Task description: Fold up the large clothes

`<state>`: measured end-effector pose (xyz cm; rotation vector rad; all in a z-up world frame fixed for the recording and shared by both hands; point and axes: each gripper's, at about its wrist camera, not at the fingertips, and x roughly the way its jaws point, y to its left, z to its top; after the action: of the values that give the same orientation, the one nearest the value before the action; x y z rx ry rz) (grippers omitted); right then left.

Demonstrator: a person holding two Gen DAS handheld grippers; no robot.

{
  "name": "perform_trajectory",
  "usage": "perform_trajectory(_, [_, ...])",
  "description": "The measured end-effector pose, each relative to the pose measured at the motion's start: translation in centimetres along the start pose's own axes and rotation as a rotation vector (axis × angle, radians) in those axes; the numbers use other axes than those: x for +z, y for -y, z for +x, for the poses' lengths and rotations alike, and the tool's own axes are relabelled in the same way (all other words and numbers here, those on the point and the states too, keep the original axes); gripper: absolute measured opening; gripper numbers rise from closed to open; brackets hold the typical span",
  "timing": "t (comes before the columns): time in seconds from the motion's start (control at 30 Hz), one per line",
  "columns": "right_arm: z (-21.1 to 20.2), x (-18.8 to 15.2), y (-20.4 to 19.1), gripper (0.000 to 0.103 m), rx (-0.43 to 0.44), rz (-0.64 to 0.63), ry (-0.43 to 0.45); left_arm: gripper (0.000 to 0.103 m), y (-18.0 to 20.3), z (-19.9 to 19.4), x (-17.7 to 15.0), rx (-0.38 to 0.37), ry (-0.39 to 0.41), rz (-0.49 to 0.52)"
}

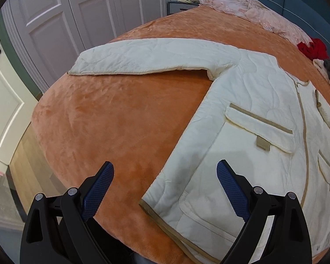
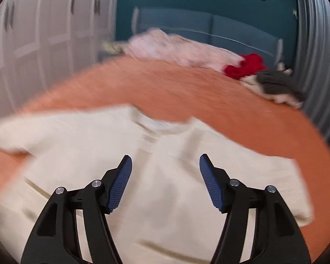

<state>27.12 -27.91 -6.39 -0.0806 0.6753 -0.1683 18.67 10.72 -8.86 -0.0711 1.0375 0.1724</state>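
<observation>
A cream quilted jacket with tan trim lies front up and spread flat on an orange bed cover. Its left sleeve stretches out to the left. My left gripper is open and empty, above the jacket's lower left hem corner. The right wrist view is motion-blurred. There the jacket fills the lower half, and my right gripper is open and empty above its middle.
A pink blanket is bunched at the head of the bed. A red garment and a grey-and-white pile lie at the far right. White wardrobe doors stand to the left, with wooden floor below.
</observation>
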Motion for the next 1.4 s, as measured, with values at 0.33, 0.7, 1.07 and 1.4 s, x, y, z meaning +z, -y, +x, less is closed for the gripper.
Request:
perform_trajectory(0.33, [9.3,-1.9,5.3,0.061,-0.012,-0.035,-0.248,0.093,2.3,1.5,-0.9,-0.056,-0.046,0.003])
perform_trajectory(0.7, [5.3,2.6,5.2,0.006,0.178,0.234,-0.076,0.093,1.8,2.1,0.3,-0.044,-0.03,-0.002])
perform_trajectory(1.07, [4.2,-1.2,-13.4,0.012,0.573,0.063,-0.194,0.093,1.1,1.3,1.9,-0.11,-0.015,-0.064])
perform_trajectory(1.4, [-0.7,-5.4,-4.5,0.057,0.435,0.274,-0.107,0.093,6.5,4.2,7.9,-0.422,-0.043,-0.199])
